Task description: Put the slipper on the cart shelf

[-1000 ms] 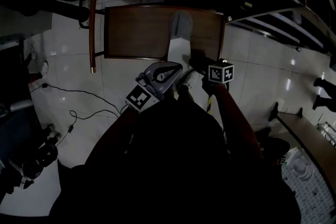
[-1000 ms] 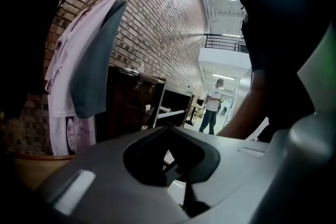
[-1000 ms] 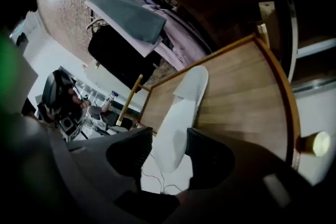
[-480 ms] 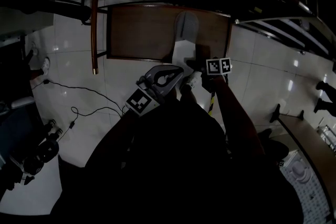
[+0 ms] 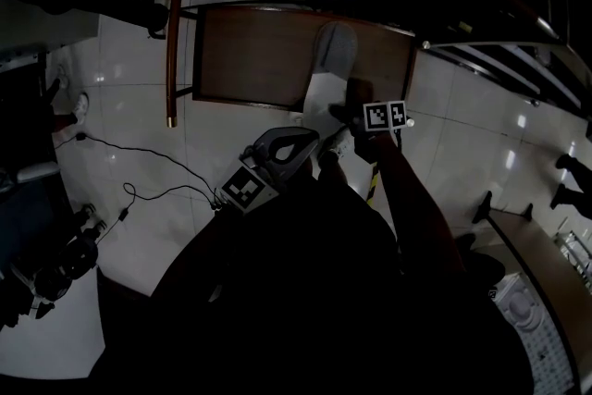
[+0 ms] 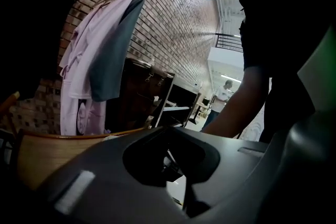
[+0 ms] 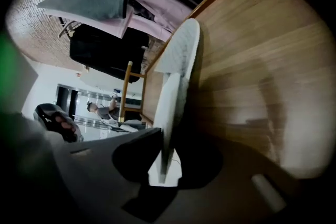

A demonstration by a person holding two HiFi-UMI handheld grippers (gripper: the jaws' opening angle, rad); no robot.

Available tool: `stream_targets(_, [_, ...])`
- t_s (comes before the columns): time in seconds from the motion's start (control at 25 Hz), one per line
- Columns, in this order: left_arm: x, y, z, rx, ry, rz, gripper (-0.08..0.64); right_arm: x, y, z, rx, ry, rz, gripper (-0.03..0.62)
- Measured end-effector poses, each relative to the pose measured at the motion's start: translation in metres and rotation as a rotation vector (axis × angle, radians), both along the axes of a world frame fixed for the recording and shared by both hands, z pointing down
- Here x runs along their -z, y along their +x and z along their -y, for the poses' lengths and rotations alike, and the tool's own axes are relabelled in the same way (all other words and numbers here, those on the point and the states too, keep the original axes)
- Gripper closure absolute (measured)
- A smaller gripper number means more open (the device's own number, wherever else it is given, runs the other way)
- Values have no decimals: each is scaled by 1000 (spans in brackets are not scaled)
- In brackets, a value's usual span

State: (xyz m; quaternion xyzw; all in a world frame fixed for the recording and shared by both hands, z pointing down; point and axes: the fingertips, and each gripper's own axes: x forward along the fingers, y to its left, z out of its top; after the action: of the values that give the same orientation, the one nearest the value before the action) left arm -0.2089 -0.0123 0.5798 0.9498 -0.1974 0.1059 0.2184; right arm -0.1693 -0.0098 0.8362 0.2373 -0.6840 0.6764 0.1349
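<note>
White tile floor [image 5: 139,134] all round, a black cable [image 5: 157,166] snaking across it, and the wooden cart shelf [image 5: 250,60] sitting straight ahead of you, below some clothes on a rail [image 6: 89,55] against a brick wall.

So, the slipper [image 5: 328,74]: its grey toe end is lying on the shelf and the pale heel end pokes out past the near edge toward you. Your right gripper [image 5: 351,117] has that heel end between its jaws. They've just been closing in on it, and from the right gripper view it looks like they're pinching the sole across its thickness, one jaw above and one below. Your left gripper [image 5: 301,141] hangs just beside it, short of the shelf, jaws drawn together on nothing.

My read on handling: this thing weighs next to nothing, with a soft fabric upper and a thin bendy sole. Held only by the heel, it'll probably flop or pivot, so don't expect the toe to go exactly where you aim it. The finely ribbed face should give the pads decent bite, so a light squeeze is plenty. The heel edge is a fine spot to hold it for sliding it forward along the wood. I'd say it needs to go further in before you let go, since the overhang could tip it off.
</note>
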Motion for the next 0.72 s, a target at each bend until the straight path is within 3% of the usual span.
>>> stream_targets(0.24, [-2, -9, -11, 4, -20, 4, 558, 18, -3, -6, -7, 72, 16, 529])
stream_targets(0.72, [30, 10, -16, -41, 68, -23, 558, 119, 45, -5, -164, 318, 34, 529])
